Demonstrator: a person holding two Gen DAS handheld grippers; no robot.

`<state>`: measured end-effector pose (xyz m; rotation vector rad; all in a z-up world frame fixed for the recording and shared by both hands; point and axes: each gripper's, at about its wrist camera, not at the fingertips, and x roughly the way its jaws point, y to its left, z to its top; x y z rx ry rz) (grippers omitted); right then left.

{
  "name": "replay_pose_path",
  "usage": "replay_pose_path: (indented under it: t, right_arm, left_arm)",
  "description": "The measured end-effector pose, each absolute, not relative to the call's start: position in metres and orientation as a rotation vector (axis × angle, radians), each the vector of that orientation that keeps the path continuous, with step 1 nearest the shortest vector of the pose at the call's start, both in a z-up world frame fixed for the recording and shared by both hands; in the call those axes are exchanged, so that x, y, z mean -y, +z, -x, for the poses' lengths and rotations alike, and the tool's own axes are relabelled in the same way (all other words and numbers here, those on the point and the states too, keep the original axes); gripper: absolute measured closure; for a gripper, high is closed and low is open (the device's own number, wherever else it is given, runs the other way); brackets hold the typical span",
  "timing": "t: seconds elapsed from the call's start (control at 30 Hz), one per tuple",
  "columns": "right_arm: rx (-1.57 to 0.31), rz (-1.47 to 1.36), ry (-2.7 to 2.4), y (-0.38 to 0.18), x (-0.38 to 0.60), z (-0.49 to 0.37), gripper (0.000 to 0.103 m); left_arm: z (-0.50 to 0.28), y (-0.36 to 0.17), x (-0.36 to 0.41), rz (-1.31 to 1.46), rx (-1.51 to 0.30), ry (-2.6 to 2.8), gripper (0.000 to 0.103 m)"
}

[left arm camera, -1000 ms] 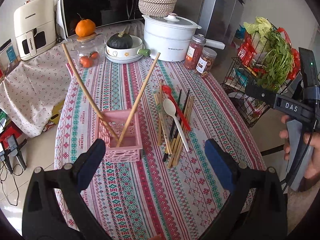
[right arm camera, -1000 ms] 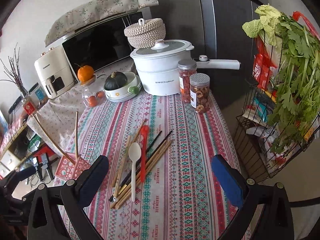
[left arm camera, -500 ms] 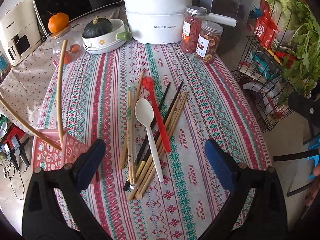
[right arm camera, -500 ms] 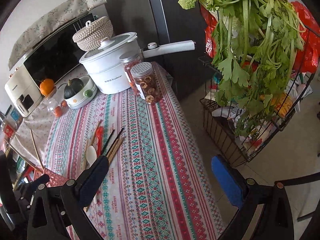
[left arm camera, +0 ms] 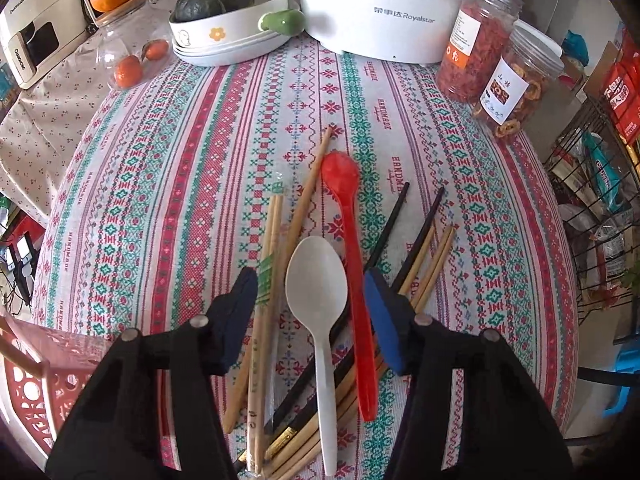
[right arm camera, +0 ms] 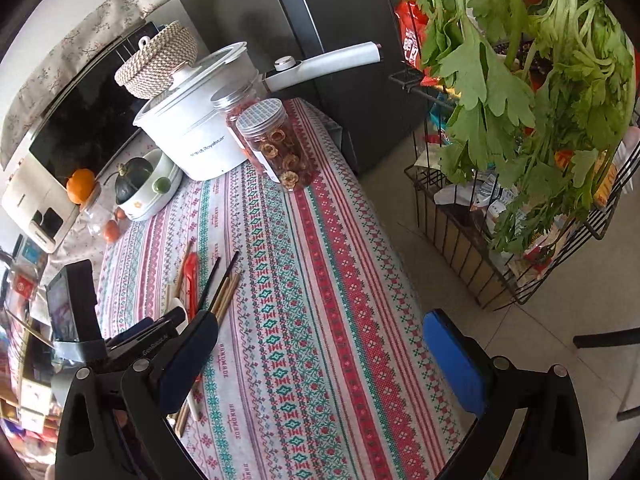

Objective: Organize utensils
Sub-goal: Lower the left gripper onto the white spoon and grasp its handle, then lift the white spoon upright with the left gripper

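- While the pink basket (left arm camera: 44, 384) is sitting at the far left edge of the desk (left arm camera: 180, 184), the utensil pile is lying just to its right, directly under the left tongs (left arm camera: 312, 316).
- Those left tongs have just been closing and are now standing about half open, straddling the white spoon (left arm camera: 320, 320); the pads are not yet pressing on it, so nothing is being held.
- The spoon is lying with its long axis running straight away from the tongs, bowl at the far end and handle toward the camera, so the jaws are crossing it squarely.
- Right beside it the red spoon (left arm camera: 352, 264) is running nearly parallel, just inside the right pad, with wooden and black chopsticks (left arm camera: 416, 252) fanned on either side.
- Farther right, the right tongs (right arm camera: 320, 356) are hanging wide open and empty over the desk's bare right-hand part, well apart from the pile, so the left hand looks nearer for this pick.
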<state>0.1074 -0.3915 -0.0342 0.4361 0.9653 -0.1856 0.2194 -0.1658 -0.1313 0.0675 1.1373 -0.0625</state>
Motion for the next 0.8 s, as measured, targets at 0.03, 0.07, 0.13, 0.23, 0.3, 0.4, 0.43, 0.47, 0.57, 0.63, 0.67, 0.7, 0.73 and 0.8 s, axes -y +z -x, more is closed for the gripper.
replay_pose_path:
  t: [0.03, 0.07, 0.13, 0.23, 0.3, 0.4, 0.43, 0.47, 0.57, 0.63, 0.67, 0.7, 0.73, 0.8]
  right_arm:
    - [-0.967, -0.436, -0.184, -0.035, 0.391, -0.108, 0.000]
    - [-0.968, -0.435, -0.183, -0.035, 0.391, -0.108, 0.000]
    - [-0.971, -0.433, -0.183, -0.036, 0.391, -0.109, 0.000]
    - [-0.976, -0.438, -0.186, -0.038, 0.392, -0.110, 0.000]
    - [-0.979, -0.441, -0.188, -0.038, 0.393, -0.109, 0.000]
    - [-0.984, -0.443, -0.188, -0.040, 0.393, -0.109, 0.000]
    - [-0.985, -0.441, -0.187, -0.040, 0.392, -0.110, 0.000]
    - [-0.986, -0.440, -0.187, -0.040, 0.392, -0.110, 0.000]
    - [-0.988, -0.435, -0.189, -0.041, 0.391, -0.111, 0.000]
    - [-0.991, -0.432, -0.188, -0.041, 0.389, -0.112, 0.000]
    - [-0.992, -0.429, -0.187, -0.041, 0.389, -0.112, 0.000]
    - [-0.993, -0.425, -0.187, -0.040, 0.388, -0.112, 0.000]
    - [-0.993, -0.420, -0.186, -0.040, 0.387, -0.112, 0.000]
    - [-0.994, -0.410, -0.188, -0.040, 0.386, -0.112, 0.000]
  left_arm:
    - [-0.222, -0.133, 0.166, -0.066, -1.140, -0.058, 0.049]
    - [-0.224, -0.136, 0.166, -0.064, -1.144, -0.052, 0.051]
    - [-0.229, -0.140, 0.167, -0.059, -1.154, -0.042, 0.054]
    - [-0.234, -0.144, 0.166, -0.044, -1.166, -0.031, 0.054]
    - [-0.235, -0.144, 0.167, -0.036, -1.170, -0.034, 0.054]
    - [-0.235, -0.142, 0.169, -0.051, -1.169, -0.032, 0.068]
    - [-0.235, -0.141, 0.169, -0.056, -1.168, -0.039, 0.067]
    - [-0.234, -0.141, 0.169, -0.058, -1.174, -0.052, 0.067]
    - [-0.232, -0.139, 0.168, -0.062, -1.171, -0.085, 0.068]
    - [-0.226, -0.136, 0.167, -0.057, -1.168, -0.105, 0.068]
    - [-0.223, -0.134, 0.167, -0.057, -1.162, -0.115, 0.068]
    - [-0.219, -0.131, 0.166, -0.056, -1.155, -0.124, 0.068]
    - [-0.215, -0.128, 0.165, -0.053, -1.146, -0.134, 0.068]
    - [-0.205, -0.118, 0.163, -0.044, -1.120, -0.161, 0.068]
